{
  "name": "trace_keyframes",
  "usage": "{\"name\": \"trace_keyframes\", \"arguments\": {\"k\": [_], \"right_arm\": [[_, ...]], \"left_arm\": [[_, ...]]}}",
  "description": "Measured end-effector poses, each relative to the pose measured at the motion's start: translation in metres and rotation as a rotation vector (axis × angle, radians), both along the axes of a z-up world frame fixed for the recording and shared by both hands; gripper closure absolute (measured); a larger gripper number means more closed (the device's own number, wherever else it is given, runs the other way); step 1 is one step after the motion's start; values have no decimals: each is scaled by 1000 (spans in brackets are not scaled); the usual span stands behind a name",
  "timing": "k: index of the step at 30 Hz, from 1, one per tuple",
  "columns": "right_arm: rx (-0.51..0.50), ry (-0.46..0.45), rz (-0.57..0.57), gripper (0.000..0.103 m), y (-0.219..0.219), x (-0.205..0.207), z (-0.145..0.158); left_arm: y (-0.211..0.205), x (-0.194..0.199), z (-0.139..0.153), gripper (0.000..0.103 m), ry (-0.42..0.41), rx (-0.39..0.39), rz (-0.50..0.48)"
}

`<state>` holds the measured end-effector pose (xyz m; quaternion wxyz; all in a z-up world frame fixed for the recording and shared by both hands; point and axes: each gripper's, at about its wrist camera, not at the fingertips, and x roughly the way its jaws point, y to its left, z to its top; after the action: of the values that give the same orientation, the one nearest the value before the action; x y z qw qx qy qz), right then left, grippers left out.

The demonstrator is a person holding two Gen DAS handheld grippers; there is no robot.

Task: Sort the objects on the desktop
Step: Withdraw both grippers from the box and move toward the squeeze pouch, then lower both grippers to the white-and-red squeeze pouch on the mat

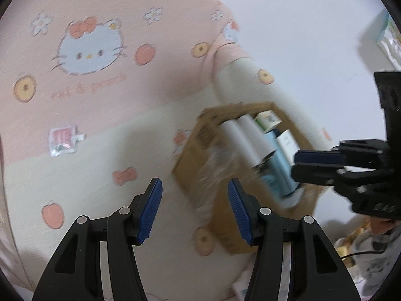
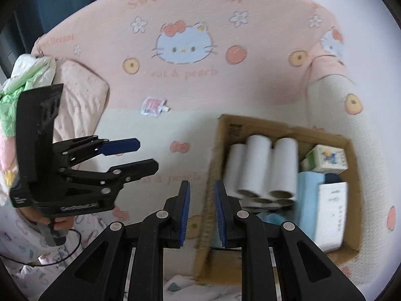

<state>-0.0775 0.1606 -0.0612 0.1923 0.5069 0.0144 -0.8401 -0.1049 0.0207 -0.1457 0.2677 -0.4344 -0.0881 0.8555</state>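
Pink-and-cream bedding (image 1: 100,125) printed with a cartoon cat, peaches and bows fills the left wrist view, with a white wall beyond it at the upper right. On the cream part lies a small pouch (image 1: 64,141), well apart from a cardboard box (image 1: 198,165) that sits to the right. The box holds white rolls (image 1: 244,138), a light blue pack (image 1: 279,165) and small cartons (image 1: 267,120), all blurred. The left gripper (image 1: 195,210) hangs over the bedding just beside the box's near corner, its jaws apart with nothing between the blue pads. The right gripper (image 1: 298,168) reaches in from the right over the box's far side, its jaws close together and nothing seen between them. In the right wrist view the same bedding (image 2: 150,130) spreads below a dark curtain at the top left, and the pouch (image 2: 153,106) lies at the line between pink and cream. The box (image 2: 218,150) sits at the right against the bed's padded edge; inside it the rolls (image 2: 260,165) lie side by side on the left, the blue pack (image 2: 307,200) and a white carton (image 2: 330,213) on the right, a printed carton (image 2: 328,160) behind them. The right gripper (image 2: 202,213) hovers over the box's left wall, jaws nearly together and empty. The left gripper (image 2: 142,155) shows at the left, held by a hand (image 2: 57,223), jaws parted and empty.
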Motion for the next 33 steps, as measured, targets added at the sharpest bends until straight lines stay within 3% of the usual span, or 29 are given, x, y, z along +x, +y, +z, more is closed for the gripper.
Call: {"name": "trace_keyframes", "arguments": {"k": [5, 12, 15, 18, 21, 23, 25, 27, 33], "right_arm": [[-16, -24, 27, 87, -33, 0, -14], [-38, 16, 149, 87, -85, -2, -23], [-42, 19, 183, 87, -108, -7, -31], [-34, -1, 213, 87, -131, -18, -43], [-6, -24, 221, 87, -152, -30, -57], [14, -34, 210, 87, -165, -42, -70], [17, -44, 204, 87, -173, -53, -80], [8, -63, 198, 87, -180, -66, -91], [-77, -157, 157, 87, -190, -114, -121]], "left_arm": [[-28, -3, -32, 44, -53, 5, 30], [-58, -11, -53, 44, 89, -104, 31], [-77, -26, -69, 44, 85, -120, 67], [-103, -43, -86, 44, 23, -73, 128], [-132, -56, -100, 44, -60, 32, 221], [-145, -62, -104, 44, -72, 73, 268], [-152, -70, -106, 44, -61, 62, 307], [-157, -77, -111, 43, -70, 74, 342], [-181, -96, -138, 40, -203, 215, 436]]}}
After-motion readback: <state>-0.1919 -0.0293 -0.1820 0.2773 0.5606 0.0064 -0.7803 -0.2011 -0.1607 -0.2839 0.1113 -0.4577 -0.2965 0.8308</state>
